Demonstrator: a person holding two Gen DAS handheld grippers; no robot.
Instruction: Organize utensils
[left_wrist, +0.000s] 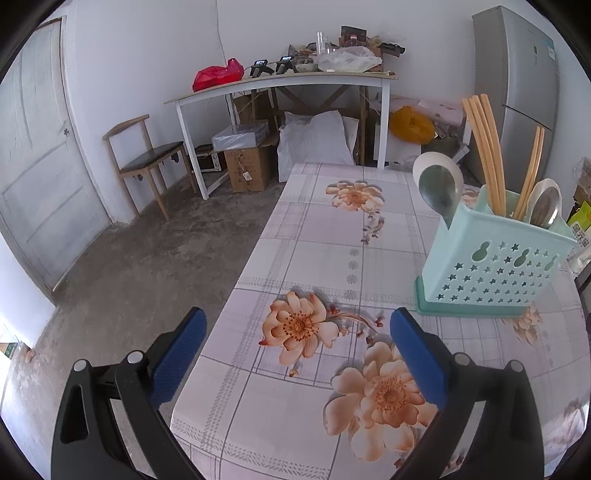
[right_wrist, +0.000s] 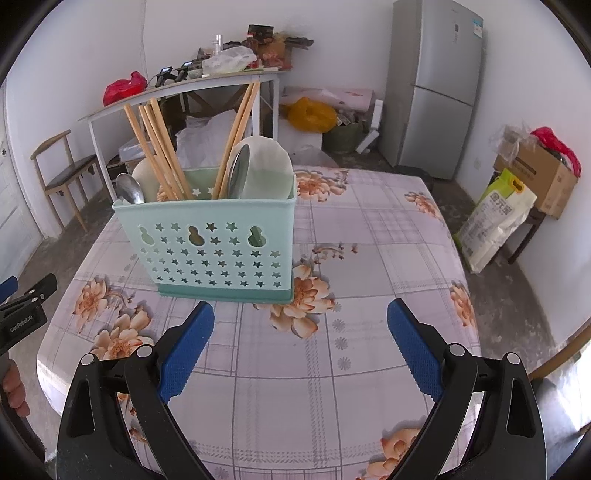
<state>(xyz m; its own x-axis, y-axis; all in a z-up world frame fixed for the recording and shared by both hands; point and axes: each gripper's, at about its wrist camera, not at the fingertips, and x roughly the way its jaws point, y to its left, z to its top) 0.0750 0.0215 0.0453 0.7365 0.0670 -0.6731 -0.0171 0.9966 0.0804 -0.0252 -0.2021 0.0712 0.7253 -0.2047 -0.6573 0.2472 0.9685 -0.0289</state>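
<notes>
1. My left wrist camera looks forward between my fingers (left_wrist: 417, 365), low over the surface's (left_wrist: 321, 229) left edge, with the utensil holder (left_wrist: 495, 262) off to its right.
2. My right wrist camera faces the utensil holder (right_wrist: 218, 243) nearly head-on, from closer.
3. Both views share the holder, the floral surface (right_wrist: 369, 240), the far white desk (left_wrist: 280, 79) and the fridge (right_wrist: 436, 85).

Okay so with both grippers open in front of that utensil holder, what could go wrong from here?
1. The mint utensil holder is light-looking plastic with tall chopsticks leaning out; a nudge from the right gripper might tip it.
2. The metal spoon and white spoon lean loosely, so pulling one could drag its neighbours out.
3. The left gripper hangs at the table edge, so anything it drops could hit the floor.
</notes>
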